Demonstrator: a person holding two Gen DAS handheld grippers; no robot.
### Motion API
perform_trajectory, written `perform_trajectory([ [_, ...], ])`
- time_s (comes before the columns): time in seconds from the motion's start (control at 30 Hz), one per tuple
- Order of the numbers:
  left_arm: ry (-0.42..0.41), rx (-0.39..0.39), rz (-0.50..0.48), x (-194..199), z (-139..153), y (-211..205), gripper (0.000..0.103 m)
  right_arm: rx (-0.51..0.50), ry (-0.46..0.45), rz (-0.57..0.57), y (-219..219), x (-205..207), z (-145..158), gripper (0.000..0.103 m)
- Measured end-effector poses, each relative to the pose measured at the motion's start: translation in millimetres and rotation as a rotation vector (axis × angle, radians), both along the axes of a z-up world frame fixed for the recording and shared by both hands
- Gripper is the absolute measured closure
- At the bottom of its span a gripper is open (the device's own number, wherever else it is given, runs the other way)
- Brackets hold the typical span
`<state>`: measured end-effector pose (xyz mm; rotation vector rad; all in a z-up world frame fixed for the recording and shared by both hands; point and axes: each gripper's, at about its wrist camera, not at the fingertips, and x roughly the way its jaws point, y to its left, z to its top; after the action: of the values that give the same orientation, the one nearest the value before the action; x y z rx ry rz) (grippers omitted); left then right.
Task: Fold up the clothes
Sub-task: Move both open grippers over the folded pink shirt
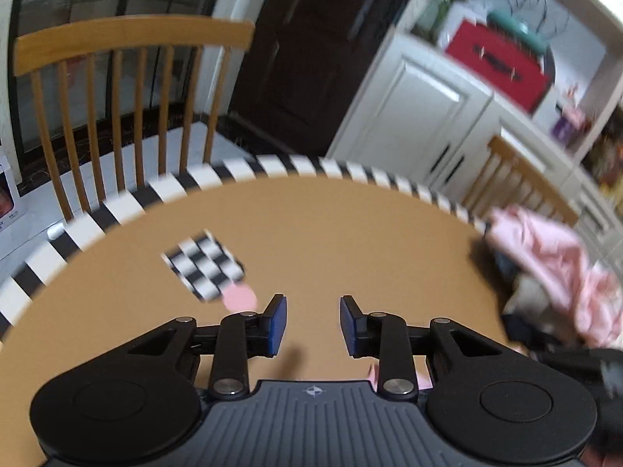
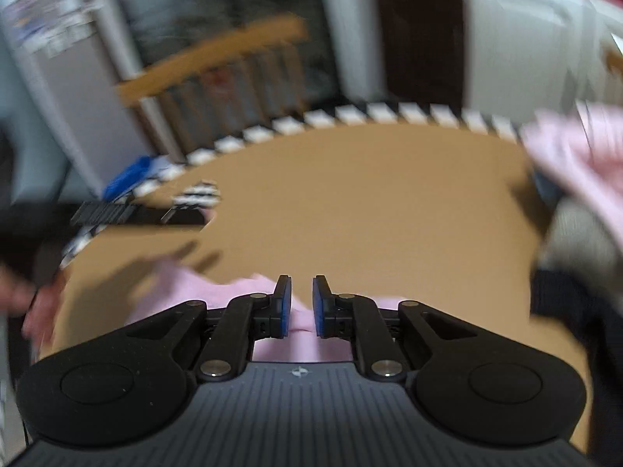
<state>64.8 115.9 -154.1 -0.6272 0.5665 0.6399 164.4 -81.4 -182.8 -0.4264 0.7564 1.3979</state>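
Observation:
A pink garment [image 2: 183, 292] lies on the tan table [image 2: 350, 194] at its near edge. My right gripper [image 2: 301, 303] sits low over it, its blue pads a narrow gap apart with pink cloth pinched in that gap. My left gripper [image 1: 313, 323] hovers over bare tabletop [image 1: 331, 233], jaws apart and nothing between the pads. A scrap of the pink cloth [image 1: 373, 374] shows under its right finger. In the right wrist view, a blurred black and blue tool [image 2: 117, 210] and a hand [image 2: 27, 303] show at the far left.
A pile of clothes, with a pink piece [image 1: 553, 264] over grey and dark ones, fills the table's right side. A checkered marker [image 1: 202, 264] with a pink dot lies left of centre. A black-and-white striped band [image 1: 272, 163] edges the table. Wooden chairs [image 1: 128, 39] and white cabinets [image 1: 420, 101] stand behind.

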Motion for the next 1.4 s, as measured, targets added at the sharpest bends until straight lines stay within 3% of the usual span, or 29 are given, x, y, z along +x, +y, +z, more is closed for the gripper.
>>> perform_trajectory([
  [0.07,-0.014,0.012,-0.008,-11.9,10.7,3.9,0.070,-0.040,-0.069,0.137,-4.8,-22.7,4.5,0.089],
  [0.13,-0.011,0.001,-0.029,-22.3,15.6,2.4,0.067,-0.110,-0.023,0.222,-5.9,-35.8,-1.7,0.090],
  [0.23,0.024,-0.032,-0.127,-31.9,12.1,-12.4,0.065,-0.160,0.005,0.172,1.5,-35.6,-17.2,0.090],
  [0.4,0.090,-0.043,-0.295,-16.6,-10.7,-51.1,0.065,-0.147,0.058,0.073,28.9,-18.3,-28.3,0.091],
  [0.67,0.135,-0.007,-0.366,10.3,-21.6,-66.1,0.063,-0.125,0.017,0.014,62.0,-9.5,-27.7,0.091],
  [0.83,0.155,0.044,-0.348,28.8,-22.5,-57.8,0.063,-0.110,0.002,-0.094,61.9,11.8,-24.6,0.086],
  [0.9,0.142,0.032,-0.319,34.8,-23.6,-48.9,0.063,-0.080,0.026,-0.117,56.3,18.2,-17.0,0.086],
  [1.03,0.135,0.003,-0.240,42.1,-27.0,-30.9,0.063,-0.041,0.048,-0.072,32.3,23.9,2.8,0.085],
  [1.23,0.170,0.010,-0.195,47.9,-34.7,-20.2,0.063,-0.132,0.029,0.088,39.1,2.0,-4.3,0.085],
  [1.4,0.092,-0.050,-0.102,26.8,-21.2,-8.0,0.063,-0.154,0.093,-0.003,47.3,16.4,-24.2,0.088],
])
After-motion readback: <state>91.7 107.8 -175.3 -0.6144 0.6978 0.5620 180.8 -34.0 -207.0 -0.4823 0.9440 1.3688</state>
